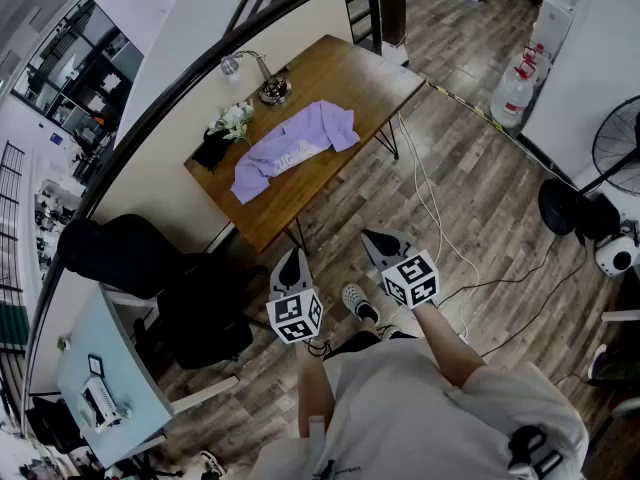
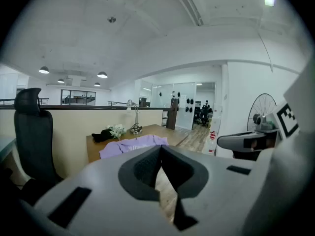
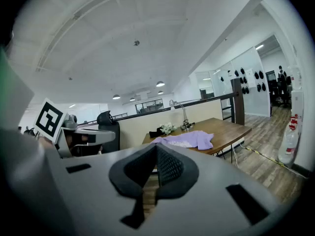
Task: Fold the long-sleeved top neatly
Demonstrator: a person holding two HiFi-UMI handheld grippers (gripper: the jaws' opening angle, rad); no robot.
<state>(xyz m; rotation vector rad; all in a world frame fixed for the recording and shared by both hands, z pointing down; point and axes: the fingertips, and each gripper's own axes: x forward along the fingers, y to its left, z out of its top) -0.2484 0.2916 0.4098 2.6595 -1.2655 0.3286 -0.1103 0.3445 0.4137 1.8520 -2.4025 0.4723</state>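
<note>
One lilac long-sleeved top (image 1: pixel 295 150) lies crumpled and spread loosely near the middle of the wooden table (image 1: pixel 345 68), with a desk lamp (image 1: pixel 262 80) and white flowers (image 1: pixel 233 120) beside it at the far edge. The left gripper (image 1: pixel 291 260) and the right gripper (image 1: pixel 377 239) are both clenched, jaws together on nothing, well apart from the table above the plank floor (image 1: pixel 480 208).

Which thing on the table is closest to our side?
The purple top, spread across the middle; the lamp, flowers and black item all sit along the far edge by the partition.
</note>
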